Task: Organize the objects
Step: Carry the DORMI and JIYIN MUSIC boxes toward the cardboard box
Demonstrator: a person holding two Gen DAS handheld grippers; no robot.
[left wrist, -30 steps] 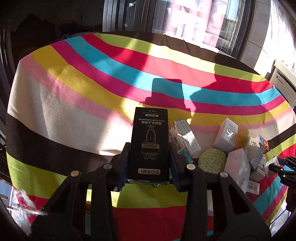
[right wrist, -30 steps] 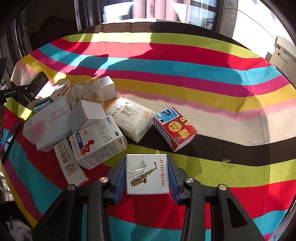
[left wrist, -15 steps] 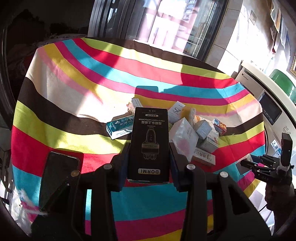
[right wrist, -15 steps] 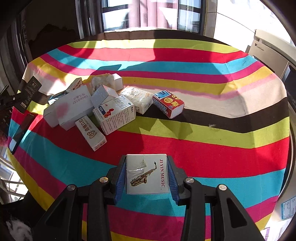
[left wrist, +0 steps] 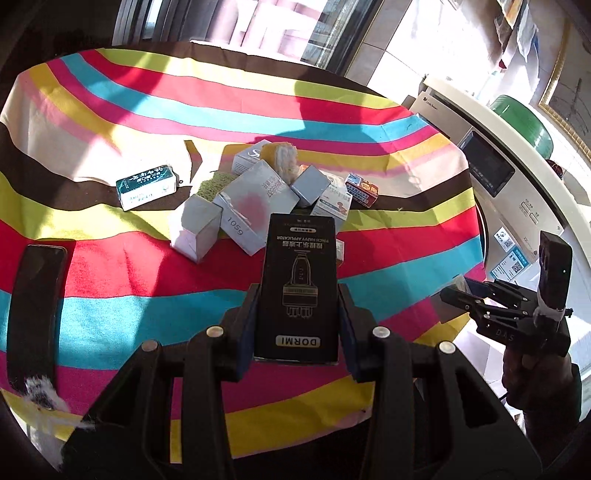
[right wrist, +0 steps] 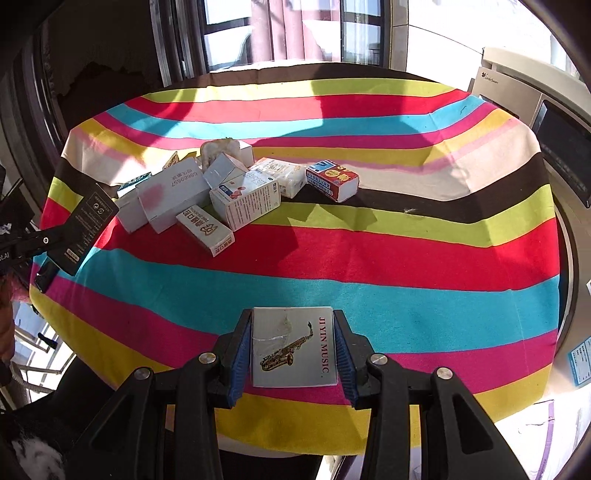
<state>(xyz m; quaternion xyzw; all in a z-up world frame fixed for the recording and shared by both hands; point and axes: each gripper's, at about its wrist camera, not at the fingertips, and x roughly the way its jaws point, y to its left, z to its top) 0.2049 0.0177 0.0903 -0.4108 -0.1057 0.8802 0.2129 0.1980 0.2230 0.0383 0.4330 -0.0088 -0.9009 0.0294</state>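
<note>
Harsh window (right wrist: 280, 33) sunlight — hard shadows, blown-out glare, fisheye-bent dark edges.

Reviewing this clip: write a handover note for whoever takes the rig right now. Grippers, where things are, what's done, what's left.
Left gripper: shut on the black DORMI box, held above the striped tablecloth.
Right gripper: shut on the white JI YIN MUSIC box, also held off the table.
Pile of boxes sits jumbled mid-table; the teal box and red-and-blue box lie beside it, and a phone at the left edge.
Done: two boxes picked up.
Left: place both, then sort the pile.
</note>
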